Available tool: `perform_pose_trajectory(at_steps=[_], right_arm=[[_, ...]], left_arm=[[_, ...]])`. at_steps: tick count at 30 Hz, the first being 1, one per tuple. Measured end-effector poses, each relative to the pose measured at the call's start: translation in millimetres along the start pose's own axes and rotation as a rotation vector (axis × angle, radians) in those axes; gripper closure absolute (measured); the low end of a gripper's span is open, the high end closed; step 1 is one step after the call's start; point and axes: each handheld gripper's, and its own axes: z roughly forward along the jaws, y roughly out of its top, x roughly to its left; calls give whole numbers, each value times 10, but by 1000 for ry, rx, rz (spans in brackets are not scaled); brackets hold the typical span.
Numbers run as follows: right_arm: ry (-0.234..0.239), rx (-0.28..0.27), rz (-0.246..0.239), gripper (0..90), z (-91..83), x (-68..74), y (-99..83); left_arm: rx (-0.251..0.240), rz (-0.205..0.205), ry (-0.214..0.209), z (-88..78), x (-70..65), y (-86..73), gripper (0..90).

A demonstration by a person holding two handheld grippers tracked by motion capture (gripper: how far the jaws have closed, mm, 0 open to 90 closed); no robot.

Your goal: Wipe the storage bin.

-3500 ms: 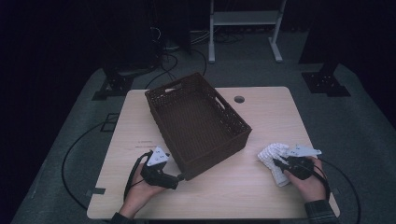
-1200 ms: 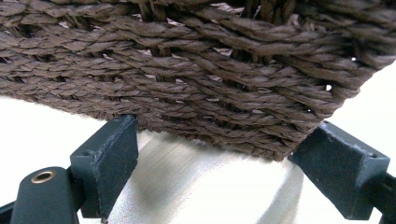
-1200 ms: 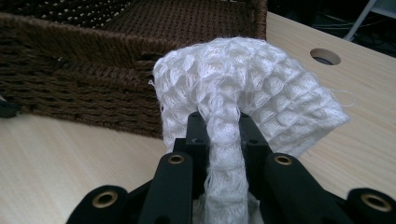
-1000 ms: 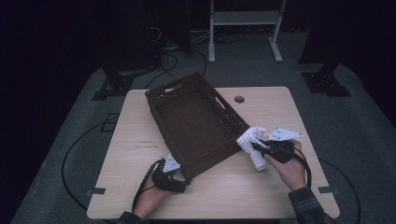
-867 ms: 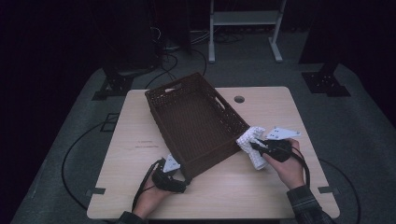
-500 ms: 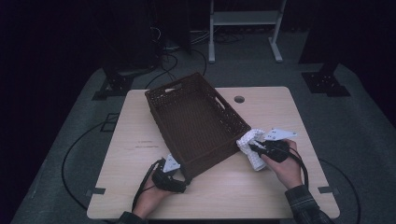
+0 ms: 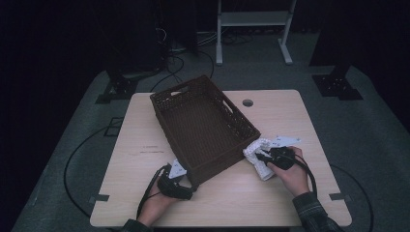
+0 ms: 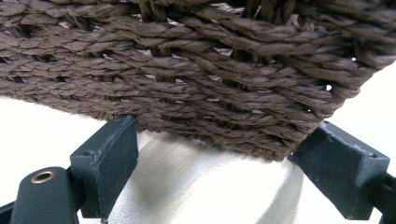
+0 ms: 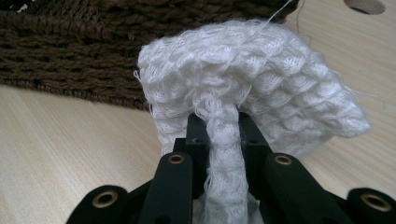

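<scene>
A brown woven basket [image 7: 212, 164] stands slantwise on the wooden table [image 7: 140, 121]. My left gripper [image 7: 188, 179] is at its near corner. In the left gripper view the jaws stand wide, one on each side of the basket's [image 8: 187, 70] lower corner, and both touch the weave, so my left gripper [image 8: 224, 154] is shut on that corner. My right gripper [image 7: 258, 155] is shut on a white knitted cloth [image 7: 263, 169] right beside the basket's right wall. In the right gripper view the cloth [image 9: 261, 79] bulges over my right gripper [image 9: 217, 121], with the basket wall [image 9: 70, 46] just behind.
A round cable hole [image 7: 247, 102] sits in the table behind the basket. A small printed label [image 7: 150, 149] lies left of the basket. A white frame stand [image 7: 251, 19] and cables are on the dark floor beyond the table.
My right gripper has carried the white cloth left and down, from out on the right of the table to beside the basket's right wall. The left gripper and the basket have kept still.
</scene>
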Motion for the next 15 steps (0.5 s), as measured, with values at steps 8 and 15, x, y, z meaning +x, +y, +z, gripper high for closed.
perform_pose_trajectory(at_steps=[8, 15], right_arm=[[6, 19, 2, 779, 41, -2, -24], [29, 67, 6, 778, 100, 20, -70]], left_arm=[[1, 1, -1, 1, 1, 2, 138], [1, 1, -1, 1, 1, 1, 138]])
